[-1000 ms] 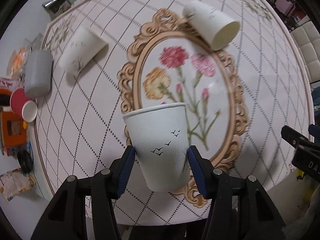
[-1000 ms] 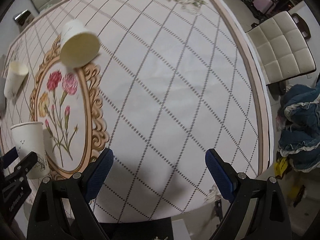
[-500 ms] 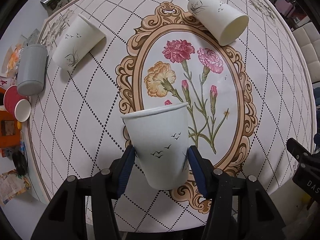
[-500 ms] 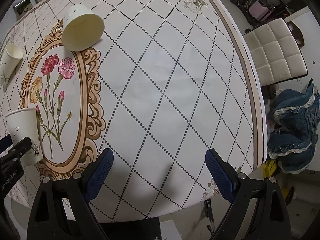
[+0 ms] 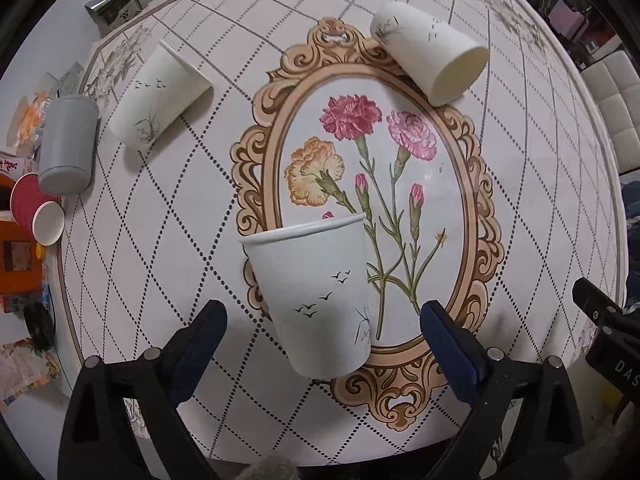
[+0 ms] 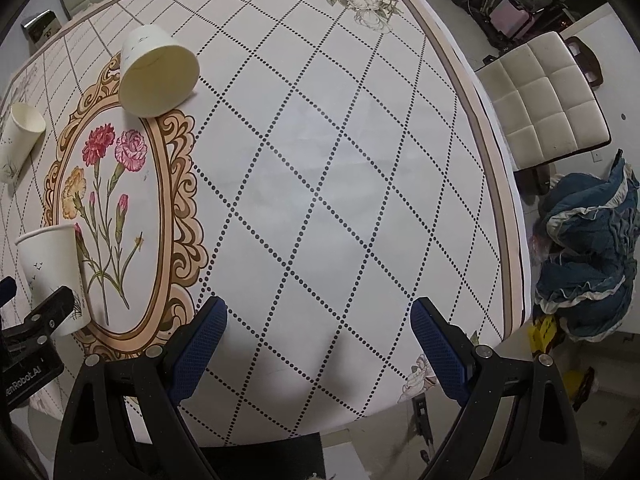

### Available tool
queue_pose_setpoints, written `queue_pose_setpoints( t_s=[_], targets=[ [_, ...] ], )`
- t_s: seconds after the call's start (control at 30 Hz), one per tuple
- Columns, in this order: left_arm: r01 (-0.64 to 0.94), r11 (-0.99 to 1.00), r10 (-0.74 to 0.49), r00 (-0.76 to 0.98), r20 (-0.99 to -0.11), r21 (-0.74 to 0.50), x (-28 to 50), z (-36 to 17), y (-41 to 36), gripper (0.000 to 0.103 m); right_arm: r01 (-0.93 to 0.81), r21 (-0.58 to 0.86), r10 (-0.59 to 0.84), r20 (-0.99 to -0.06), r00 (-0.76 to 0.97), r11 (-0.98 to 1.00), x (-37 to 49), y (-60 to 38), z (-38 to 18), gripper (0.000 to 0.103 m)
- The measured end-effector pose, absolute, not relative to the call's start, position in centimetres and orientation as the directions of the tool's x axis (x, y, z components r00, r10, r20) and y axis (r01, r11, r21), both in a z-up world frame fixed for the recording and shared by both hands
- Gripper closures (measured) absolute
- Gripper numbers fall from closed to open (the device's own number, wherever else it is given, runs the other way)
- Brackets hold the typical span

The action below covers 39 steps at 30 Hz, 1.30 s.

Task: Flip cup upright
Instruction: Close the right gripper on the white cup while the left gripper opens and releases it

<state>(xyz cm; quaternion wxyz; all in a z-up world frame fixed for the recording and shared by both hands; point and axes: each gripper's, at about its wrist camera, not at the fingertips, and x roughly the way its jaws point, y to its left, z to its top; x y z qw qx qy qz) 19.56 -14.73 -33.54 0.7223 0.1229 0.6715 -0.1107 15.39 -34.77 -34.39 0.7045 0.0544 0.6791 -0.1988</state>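
Now the bird-printed paper cup point(image 5: 316, 292) is standing upright, mouth up, on the lower edge of the gold flower frame point(image 5: 256, 148) printed on the tablecloth point(image 6: 320, 160), and the left gripper point(image 5: 322, 336) is sitting around it with its blue pads spread wide, both clear of the cup's sides. Two more paper cups are lying on their sides, one point(image 5: 430, 58) at the frame's far right and one point(image 5: 158, 94) off to its left. Over on the right, the right gripper point(image 6: 318, 334) is hovering with its fingers wide apart, holding nothing.
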Motion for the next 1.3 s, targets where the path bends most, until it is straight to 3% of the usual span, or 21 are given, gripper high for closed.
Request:
queue_pose_setpoints(
  t_s=[0.2, 0.37, 0.67, 1.03, 1.2, 1.3],
  targets=[
    [0.293, 0.956, -0.014, 0.152, -0.988, 0.031, 19.6, -30.5, -12.5, 0.004, 0.375, -0.177, -0.192, -0.981, 0.005, 0.910, 15.0, -35.1, -33.7, 0.009],
    [0.220, 0.970, 0.043, 0.250, -0.967, 0.100, 19.9, -29.6, -7.2, 0.004, 0.375, -0.149, -0.169, -0.985, 0.020, 0.915, 15.1, -34.1, -32.7, 0.009],
    [0.083, 0.989, 0.104, 0.177, -0.979, 0.120, 19.4, -32.6, 0.7, 0.004, 0.253, -0.075, -0.090, -0.995, 0.046, 0.964, 16.5, -26.6, -32.3, 0.009],
    [0.038, 0.987, 0.153, 0.111, -0.982, 0.158, 18.2, -34.9, 4.6, 0.004, 0.114, -0.040, -0.047, -0.997, 0.061, 0.993, 20.6, -17.3, -33.8, 0.009],
    [0.024, 0.987, 0.155, 0.110, -0.982, 0.159, 18.8, -35.2, 5.6, 0.004, 0.106, -0.019, -0.023, -0.999, 0.034, 0.994, 22.3, -15.3, -35.1, 0.017],
    [0.022, 0.988, 0.149, 0.104, -0.983, 0.152, 19.0, -35.3, 5.9, 0.004, 0.113, 0.012, 0.013, -1.000, -0.013, 0.993, 23.2, -14.6, -36.4, 0.029]
  ],
)
